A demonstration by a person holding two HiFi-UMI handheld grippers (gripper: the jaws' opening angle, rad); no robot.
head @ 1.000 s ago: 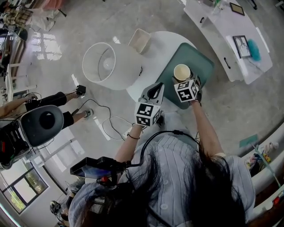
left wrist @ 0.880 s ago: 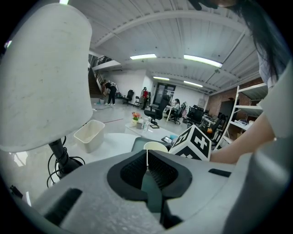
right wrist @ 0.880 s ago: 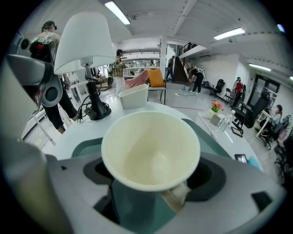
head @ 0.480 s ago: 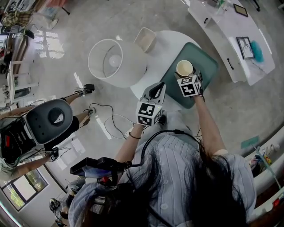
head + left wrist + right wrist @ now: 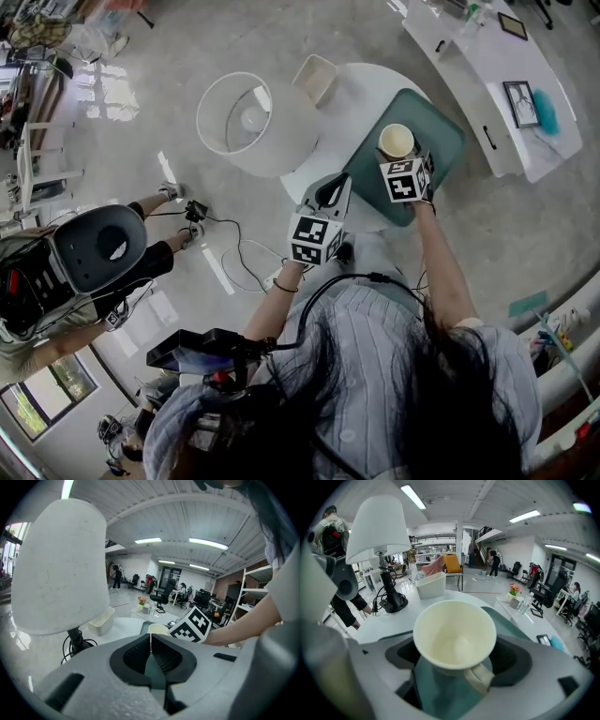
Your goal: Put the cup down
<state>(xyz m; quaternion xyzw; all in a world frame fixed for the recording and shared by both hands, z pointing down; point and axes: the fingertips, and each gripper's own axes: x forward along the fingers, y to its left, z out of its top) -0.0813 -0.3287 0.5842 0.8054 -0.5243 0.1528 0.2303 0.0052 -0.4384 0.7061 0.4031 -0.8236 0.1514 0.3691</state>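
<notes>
Left gripper: nearest the person, at the near edge of the round table. Its ribbed pads are pressed together with only a hairline seam between them and nothing in it. It points toward the cup.
Right gripper: held just beyond the left one and to its right, over the mat. Its jaws are closed about the lower body of the cup, one dark pad on each side.
Cup: cream, empty and upright, with its mouth open to the camera and its handle turned back toward the gripper body. It sits between the right jaws over the near part of the mat.
Cup base: hidden under the rim, so I cannot tell whether it rests on the mat or hangs just above it.
Teal mat: a rounded rectangle lying flat on the right part of the round table, directly below the cup.
Round table: white, and it carries the mat, the bin and the lamp.
White bin: open-topped and rectangular, at the far edge of the table, well apart from the cup.
Lamp: a white shade on a dark stem, standing left of the bin with cables at its foot.
Long white table: farther off to the right across the floor. A framed picture lies on it beside a fluffy teal thing.
</notes>
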